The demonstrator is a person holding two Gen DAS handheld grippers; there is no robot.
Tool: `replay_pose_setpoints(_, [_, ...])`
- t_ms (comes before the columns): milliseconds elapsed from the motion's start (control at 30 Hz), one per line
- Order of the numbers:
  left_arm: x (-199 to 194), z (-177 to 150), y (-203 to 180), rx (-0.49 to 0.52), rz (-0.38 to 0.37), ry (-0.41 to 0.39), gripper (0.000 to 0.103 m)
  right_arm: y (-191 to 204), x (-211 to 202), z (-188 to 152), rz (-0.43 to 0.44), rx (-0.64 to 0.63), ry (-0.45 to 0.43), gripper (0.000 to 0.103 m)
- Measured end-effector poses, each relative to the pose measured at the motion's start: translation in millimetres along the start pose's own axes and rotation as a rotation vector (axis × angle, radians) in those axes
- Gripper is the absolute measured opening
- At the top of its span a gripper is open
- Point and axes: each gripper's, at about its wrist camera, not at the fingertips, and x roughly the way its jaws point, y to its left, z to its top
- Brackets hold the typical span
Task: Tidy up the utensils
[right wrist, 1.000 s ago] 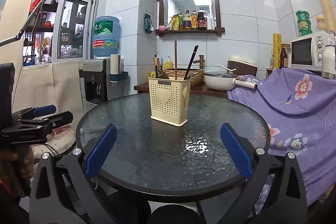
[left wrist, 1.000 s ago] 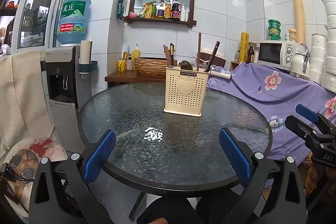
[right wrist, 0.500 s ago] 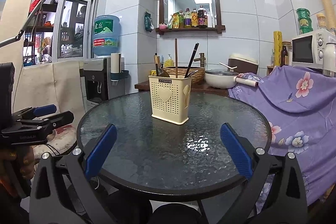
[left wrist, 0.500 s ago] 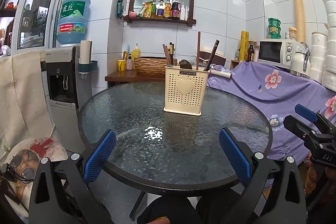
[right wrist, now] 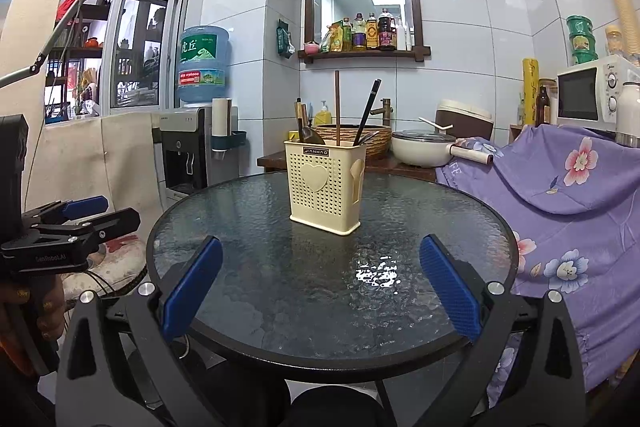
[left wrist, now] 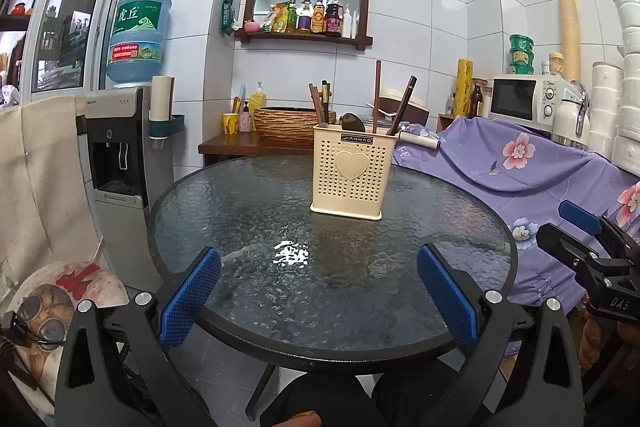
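A cream perforated utensil holder [left wrist: 349,175] with a heart on its front stands upright on the far half of the round glass table [left wrist: 240,227]; it also shows in the right wrist view [right wrist: 326,193]. Dark chopsticks [left wrist: 402,109] and a dark spoon [left wrist: 352,123] stick up out of it, as do chopsticks [right wrist: 368,111] in the right wrist view. My left gripper [left wrist: 318,293] is open and empty over the table's near edge. My right gripper [right wrist: 320,293] is open and empty, also at the near edge.
A water dispenser [left wrist: 124,155] stands left of the table. A purple flowered cloth [left wrist: 520,179] covers furniture on the right. A wooden side table with a wicker basket [left wrist: 284,125] is behind. A white pot [right wrist: 420,147] sits at the back.
Both grippers have barely shifted; the holder sits slightly higher in both views. Nothing was taken hold of or let go.
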Motion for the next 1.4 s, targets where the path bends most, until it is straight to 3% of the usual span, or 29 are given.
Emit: replay_pose_setpoints(1400, [-0.1,-0.8,-2.8,0.001,-0.01,0.012,0.097,5.1,3.8,-6.0,0.009,0.001,0.016,0.097])
